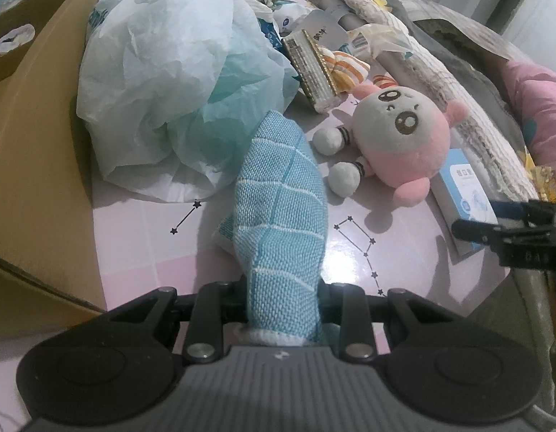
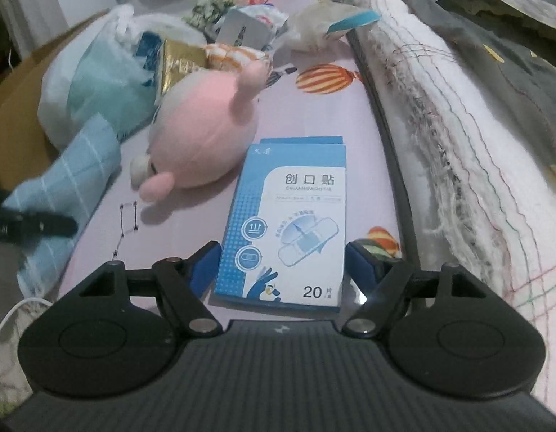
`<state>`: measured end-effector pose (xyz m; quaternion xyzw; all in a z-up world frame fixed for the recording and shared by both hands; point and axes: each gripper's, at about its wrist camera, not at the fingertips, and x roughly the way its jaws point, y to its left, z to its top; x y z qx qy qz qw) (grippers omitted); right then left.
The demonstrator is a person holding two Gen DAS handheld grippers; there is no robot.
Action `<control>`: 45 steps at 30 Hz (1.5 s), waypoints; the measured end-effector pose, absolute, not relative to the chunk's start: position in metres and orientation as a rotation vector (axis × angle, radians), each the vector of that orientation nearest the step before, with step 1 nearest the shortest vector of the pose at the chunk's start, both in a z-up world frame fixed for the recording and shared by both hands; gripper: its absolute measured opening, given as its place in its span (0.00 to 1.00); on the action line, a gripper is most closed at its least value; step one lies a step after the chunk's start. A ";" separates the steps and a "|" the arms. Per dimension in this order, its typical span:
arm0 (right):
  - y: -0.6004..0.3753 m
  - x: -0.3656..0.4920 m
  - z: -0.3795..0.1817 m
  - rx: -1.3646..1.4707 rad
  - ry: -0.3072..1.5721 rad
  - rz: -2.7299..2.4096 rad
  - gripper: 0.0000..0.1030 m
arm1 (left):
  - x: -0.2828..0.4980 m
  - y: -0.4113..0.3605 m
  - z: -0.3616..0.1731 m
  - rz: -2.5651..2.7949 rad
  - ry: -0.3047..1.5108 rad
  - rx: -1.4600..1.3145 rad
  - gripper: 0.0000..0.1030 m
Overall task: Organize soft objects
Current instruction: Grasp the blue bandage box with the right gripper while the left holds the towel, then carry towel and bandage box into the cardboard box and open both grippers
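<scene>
left tool (image 1: 283, 309): clenched on blue woven cloth (image 1: 281, 216), raised above the pink desk (image 1: 152, 252) | right tool (image 2: 283, 262): released, straddling plaster box (image 2: 285, 223) | plush toy (image 1: 400, 136): face only in left view, right view shows its back

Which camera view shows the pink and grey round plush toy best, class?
The left wrist view: there the pink and grey round plush toy lies face-up, showing eyes, ears and both grey feet. The right wrist view shows only its pink back, one ear and a limb, slightly blurred, the face turned away.
</scene>
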<state>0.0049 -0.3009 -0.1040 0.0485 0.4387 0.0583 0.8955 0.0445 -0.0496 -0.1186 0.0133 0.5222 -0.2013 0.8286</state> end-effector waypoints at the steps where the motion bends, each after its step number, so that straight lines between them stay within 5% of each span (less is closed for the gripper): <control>1: -0.301 0.007 -0.104 0.101 0.901 0.114 0.78 | 0.044 -0.050 -0.118 -0.427 1.107 0.031 0.28; 5: -0.299 0.021 -0.112 0.085 0.874 0.087 0.78 | 0.042 -0.052 -0.118 -0.411 1.103 0.038 0.27; 7: -0.297 0.021 -0.112 0.065 0.858 0.058 0.70 | 0.041 -0.053 -0.117 -0.403 1.103 0.033 0.24; 30: -0.348 -0.081 -0.041 0.492 0.559 0.051 0.70 | 0.004 -0.021 -0.042 -0.510 0.925 -0.164 0.18; 45: -0.253 0.003 0.034 0.454 0.455 0.503 0.70 | -0.014 0.072 0.050 -0.300 0.654 -0.284 0.18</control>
